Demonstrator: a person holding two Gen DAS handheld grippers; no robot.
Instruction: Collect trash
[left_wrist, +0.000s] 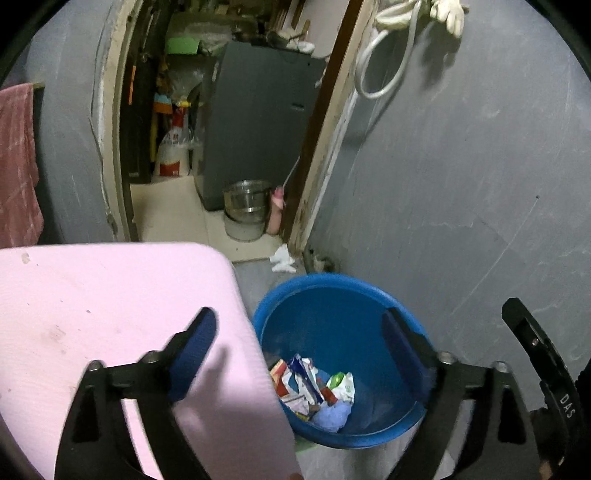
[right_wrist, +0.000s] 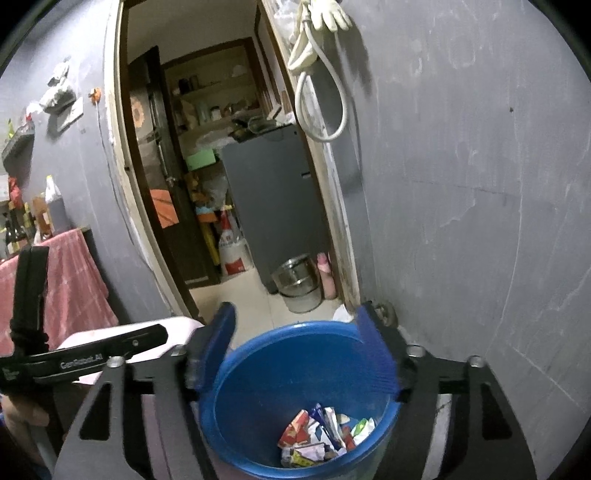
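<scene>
A blue plastic bucket (left_wrist: 373, 299) stands on the floor by the grey wall, with crumpled wrappers and paper trash (left_wrist: 314, 387) at its bottom. My left gripper (left_wrist: 299, 328) hangs above it, open and empty; its left finger (left_wrist: 195, 350) is over the pink table and its right finger (left_wrist: 400, 350) is over the bucket. In the right wrist view the same bucket (right_wrist: 258, 373) holds the trash (right_wrist: 325, 435). My right gripper (right_wrist: 295, 343) is open above the rim with nothing between its blue pads. The left gripper's body (right_wrist: 85, 360) shows at that view's left.
A pink table (left_wrist: 110, 314) stands left of the bucket. A white scrap (left_wrist: 282, 258) lies on the floor by the door frame. Through the doorway stand a steel pot (left_wrist: 246, 206) and a grey cabinet (left_wrist: 258, 118). A red cloth (left_wrist: 16, 166) hangs at left.
</scene>
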